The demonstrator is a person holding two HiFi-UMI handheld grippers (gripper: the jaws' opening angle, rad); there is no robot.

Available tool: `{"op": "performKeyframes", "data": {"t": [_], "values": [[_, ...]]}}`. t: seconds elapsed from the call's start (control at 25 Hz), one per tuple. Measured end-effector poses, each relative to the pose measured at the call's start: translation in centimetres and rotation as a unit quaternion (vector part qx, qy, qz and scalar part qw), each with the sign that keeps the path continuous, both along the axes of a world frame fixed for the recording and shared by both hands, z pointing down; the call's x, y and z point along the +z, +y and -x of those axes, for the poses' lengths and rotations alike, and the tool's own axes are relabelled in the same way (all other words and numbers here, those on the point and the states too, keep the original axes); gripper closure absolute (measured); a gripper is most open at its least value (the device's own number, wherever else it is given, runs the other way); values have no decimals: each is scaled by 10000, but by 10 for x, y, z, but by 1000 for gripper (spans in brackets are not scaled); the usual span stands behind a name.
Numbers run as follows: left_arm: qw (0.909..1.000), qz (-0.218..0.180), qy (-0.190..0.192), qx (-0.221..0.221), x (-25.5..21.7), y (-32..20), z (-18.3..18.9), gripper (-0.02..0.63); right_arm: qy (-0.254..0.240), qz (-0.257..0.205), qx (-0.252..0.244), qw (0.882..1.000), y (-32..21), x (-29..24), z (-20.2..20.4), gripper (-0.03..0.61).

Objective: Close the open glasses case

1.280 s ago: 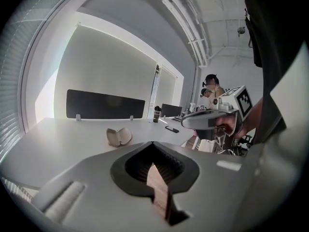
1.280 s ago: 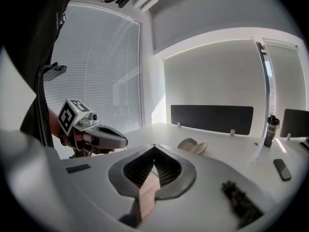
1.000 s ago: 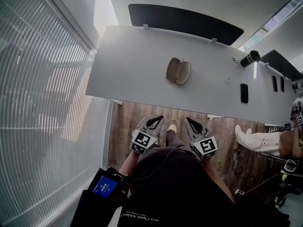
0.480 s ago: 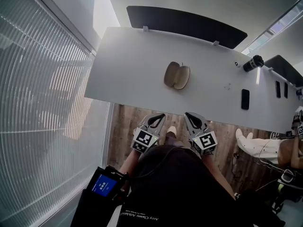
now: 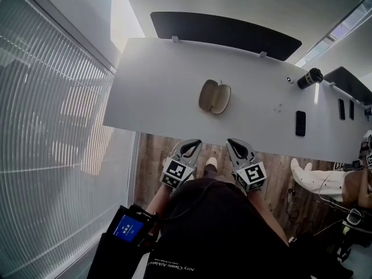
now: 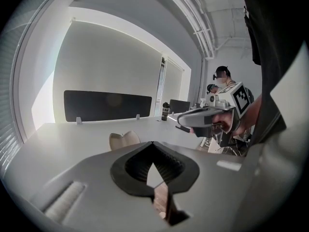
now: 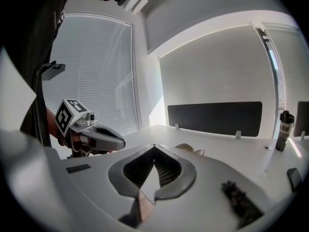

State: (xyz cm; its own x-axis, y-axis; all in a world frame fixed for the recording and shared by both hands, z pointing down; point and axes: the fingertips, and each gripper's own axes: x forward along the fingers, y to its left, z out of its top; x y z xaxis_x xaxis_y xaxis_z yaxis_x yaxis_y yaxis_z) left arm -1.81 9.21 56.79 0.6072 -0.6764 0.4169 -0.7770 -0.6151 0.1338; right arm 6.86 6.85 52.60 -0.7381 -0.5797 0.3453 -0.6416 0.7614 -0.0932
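The open glasses case (image 5: 214, 96), tan and clam-shaped, lies with both halves spread near the middle of the white table (image 5: 157, 86). Both grippers hang short of the table's near edge, over the wooden floor. My left gripper (image 5: 196, 143) is shut with nothing in it, and my right gripper (image 5: 231, 142) is shut and empty beside it. In the left gripper view the closed jaws (image 6: 153, 143) point toward the case (image 6: 124, 140), which lies well ahead. The right gripper view shows its closed jaws (image 7: 154, 146) and the case (image 7: 189, 149) beyond them.
A black bottle (image 5: 308, 78) and a dark phone (image 5: 300, 122) sit toward the table's right end. A dark divider panel (image 5: 224, 31) lines the far edge. Window blinds (image 5: 52, 132) fill the left. Another person (image 5: 325, 176) sits at the right.
The table and case have drawn a little nearer in the head view as both grippers moved forward together. Both pairs of jaws stayed shut.
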Motion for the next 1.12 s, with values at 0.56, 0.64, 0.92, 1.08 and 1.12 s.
{"op": "performKeyframes", "data": {"t": [0.56, 0.64, 0.92, 1.08, 1.12], "values": [[9998, -70, -144, -113, -5, -36, -19, 606, -41, 50, -51, 10000, -40, -4, -21, 574], [9998, -120, -136, -103, -5, -43, -26, 606, -61, -36, -110, 9999, -46, 1, -28, 574], [9998, -156, -102, -12, -5, -56, -34, 606, 7, -133, -180, 9997, -61, 5, -34, 574], [9999, -129, -95, -25, -2, -70, -23, 606, 56, -1, 92, 9999, -73, 9, -31, 574], [9999, -133, -69, -48, -4, -74, -19, 606, 57, 34, 75, 10000, -73, 11, -27, 574]]}}
